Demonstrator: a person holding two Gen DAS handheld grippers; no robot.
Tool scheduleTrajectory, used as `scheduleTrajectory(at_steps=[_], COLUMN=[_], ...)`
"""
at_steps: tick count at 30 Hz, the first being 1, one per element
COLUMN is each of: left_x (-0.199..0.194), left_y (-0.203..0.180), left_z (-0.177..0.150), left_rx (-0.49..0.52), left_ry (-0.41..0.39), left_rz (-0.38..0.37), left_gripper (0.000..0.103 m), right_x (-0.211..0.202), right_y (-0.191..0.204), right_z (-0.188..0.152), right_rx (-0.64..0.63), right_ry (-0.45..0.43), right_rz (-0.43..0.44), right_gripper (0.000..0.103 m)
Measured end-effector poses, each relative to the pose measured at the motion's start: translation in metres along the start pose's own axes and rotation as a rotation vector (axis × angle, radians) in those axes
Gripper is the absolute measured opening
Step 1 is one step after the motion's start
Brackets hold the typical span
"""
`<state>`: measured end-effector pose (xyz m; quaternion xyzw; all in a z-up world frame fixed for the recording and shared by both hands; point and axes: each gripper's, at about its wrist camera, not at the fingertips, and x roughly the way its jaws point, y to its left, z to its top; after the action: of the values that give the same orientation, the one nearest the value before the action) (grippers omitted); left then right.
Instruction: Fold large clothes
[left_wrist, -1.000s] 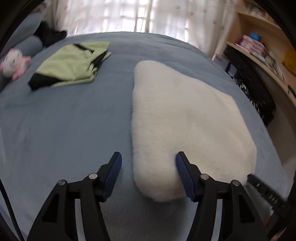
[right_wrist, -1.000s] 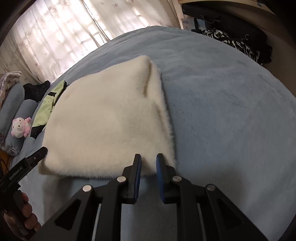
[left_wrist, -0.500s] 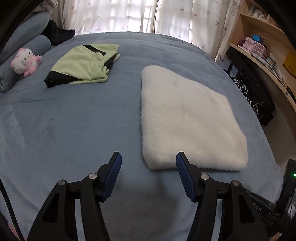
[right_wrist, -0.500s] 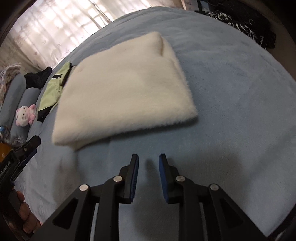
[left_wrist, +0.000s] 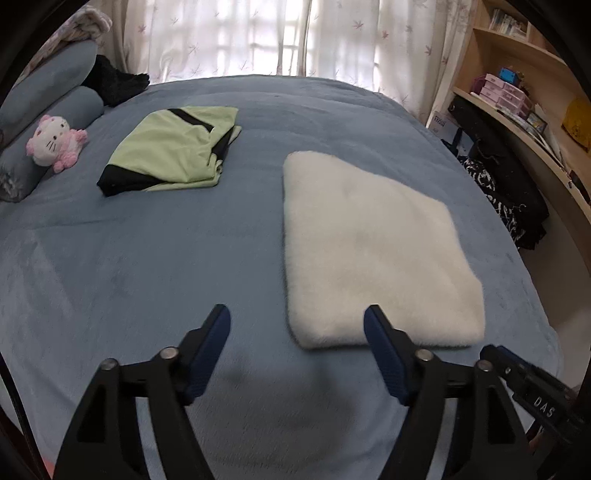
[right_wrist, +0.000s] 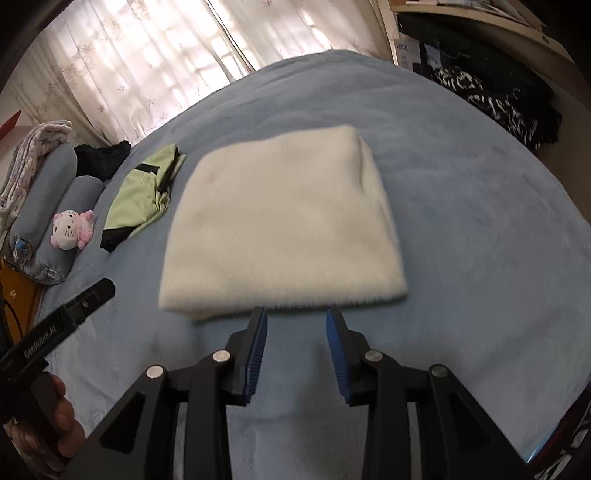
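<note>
White fluffy garment (left_wrist: 373, 251) lies folded into a flat rectangle on the blue bed (left_wrist: 147, 266), right of centre in the left wrist view. Left gripper (left_wrist: 297, 321) hangs above the bed just short of its near edge, jaws wide and opening, nothing between them. Right gripper (right_wrist: 296, 325) is also off the cloth, jaws narrow but opening, empty. Folded green garment (left_wrist: 173, 151) lies well apart, further up the bed. Pink plush toy (left_wrist: 55, 142) rests against the grey bolster (left_wrist: 74, 107). No containers visible on the bed.

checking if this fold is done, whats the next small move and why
Probably back both claws off. The white fluffy garment lies flat as a neat folded rectangle on the blue bed, and the left claw and right claw are empty, jaws opening, clear of the fabric.
</note>
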<state>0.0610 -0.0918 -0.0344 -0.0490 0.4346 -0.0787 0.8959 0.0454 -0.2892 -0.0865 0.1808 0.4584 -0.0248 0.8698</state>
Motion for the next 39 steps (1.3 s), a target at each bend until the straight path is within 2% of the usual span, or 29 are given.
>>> scheduleTrajectory(at_steps=[3,5,7,14,20,22,23,25,30,37,39], left_x=[0.007,0.015,0.025,0.066,0.117,0.132,0.14,0.15,0.171,0.199,0.208], left_y=[-0.004,-0.006,-0.008,-0.01,0.001,0.006,0.008,0.007,0.004,0.003,0.005], left_z=[0.006,0.011,0.016,0.035,0.047,0.049,0.05,0.05,0.055,0.059,0.06], left_rx=[0.016,0.025,0.036,0.037,-0.004,-0.029,-0.045,-0.059,-0.071,-0.055,-0.062], left_ry=[0.005,0.012,0.019,0.057,0.169,0.205,0.222,0.238,0.261,0.285,0.304], left_rz=[-0.009,-0.023,-0.033,-0.085,-0.137,-0.162,-0.184,-0.221,-0.259,-0.325,-0.355], left_gripper=[0.075,0.075,0.075,0.076,0.076,0.076,0.076,0.076,0.089,0.103,0.103], right_x=[0.002,0.006,0.012,0.043,0.084,0.096,0.102,0.112,0.134,0.176,0.186], right_y=[-0.001,-0.003,-0.007,-0.041,-0.079,-0.09,-0.095,-0.101,-0.111,-0.111,-0.107], right_z=[0.015,0.024,0.032,0.062,0.081,0.086,0.089,0.091,0.1,0.109,0.112], right_rx=[-0.015,-0.022,-0.025,0.026,0.094,0.103,0.108,0.126,0.14,0.134,0.122], right_ry=[-0.016,-0.03,-0.043,-0.002,0.107,0.139,0.154,0.178,0.23,0.306,0.316], right_rz=[0.002,0.006,0.005,0.032,0.062,0.125,0.154,0.192,0.332,0.465,0.491], right_gripper=[0.034,0.045,0.051,0.051,0.052,0.053,0.06,0.065,0.065,0.08,0.083])
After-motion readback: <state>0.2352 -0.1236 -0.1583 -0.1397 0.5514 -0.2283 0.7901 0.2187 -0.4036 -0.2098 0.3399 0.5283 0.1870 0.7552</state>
